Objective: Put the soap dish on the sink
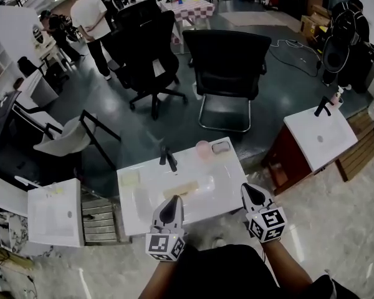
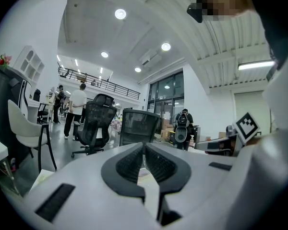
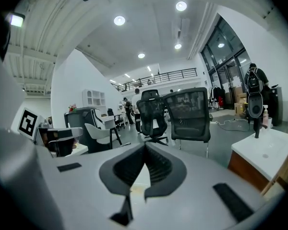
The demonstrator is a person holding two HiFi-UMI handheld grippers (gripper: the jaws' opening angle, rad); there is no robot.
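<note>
Apparently the soap dish (image 1: 220, 146) is the small rounded-rectangular tray with a grey rim. It sits on the flat back ledge of the white sink (image 1: 227, 192), well to the right of the black tap (image 1: 169, 158). Between the tap and the dish, just beside the dish, stands a round, translucent pink cup (image 1: 202, 149). In front of the tap, down in the glossy rectangular basin, lies a long, pale beige slab (image 1: 188, 187). To the left of the tap, a flat, pale yellow square (image 1: 129, 178) rests on the sink's rim.

Nearer the person than the tap, both grippers hover over the sink's front edge, and neither touches anything. The left gripper (image 1: 173, 201) has its ribbed black pads pressed together with nothing between them, and its own view shows the tips meeting (image 2: 145, 150). The right gripper (image 1: 249, 190) is likewise closed and empty, its dark, grooved pads forming a pointed wedge (image 3: 145, 150).

Beyond the tap, on the dark polished floor, stands a black mesh-backed chair (image 1: 227, 67) on a chrome frame.
</note>
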